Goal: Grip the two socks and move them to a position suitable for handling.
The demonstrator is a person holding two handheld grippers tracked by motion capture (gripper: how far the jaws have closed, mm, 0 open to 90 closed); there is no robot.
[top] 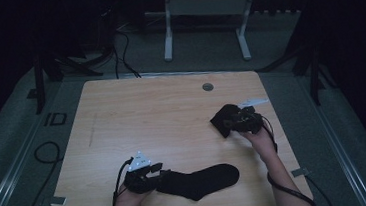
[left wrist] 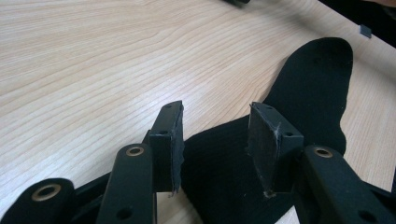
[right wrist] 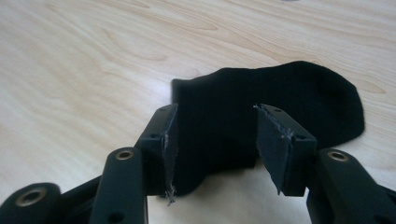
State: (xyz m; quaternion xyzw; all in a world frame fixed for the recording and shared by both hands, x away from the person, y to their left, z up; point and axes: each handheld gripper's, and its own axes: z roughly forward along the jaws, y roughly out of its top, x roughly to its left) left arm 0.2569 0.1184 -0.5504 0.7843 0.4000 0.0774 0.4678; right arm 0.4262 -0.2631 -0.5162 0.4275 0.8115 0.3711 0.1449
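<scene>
**Two black socks, two tongs, one desk**

Pale wood-grain covers the desk (top: 172, 114), which stands on grey carpet in a dim room; a white-legged frame (top: 204, 21) stands beyond its far edge and one small round grommet (top: 207, 87) sits near that edge.

Two black socks lie on the desk, well apart. One flat sock (top: 203, 180) is stretched out near the front edge, toe pointing right. The second, a crumpled sock (top: 225, 119), lies toward the right side, farther back.

Two tongs are in play, one per hand. The left tongs (top: 158, 171) are at the cuff end of the flat sock (left wrist: 308, 88); in the left gripper view the two jaws stand apart, released, with the sock's fabric lying between and beneath them on the wood. The right tongs (top: 229, 124) are at the crumpled sock (right wrist: 280, 98); in the right gripper view its jaws likewise stand apart, straddling the sock's near end without pinching it. Each pair of tongs carries one grey three-cornered plate on top.
</scene>
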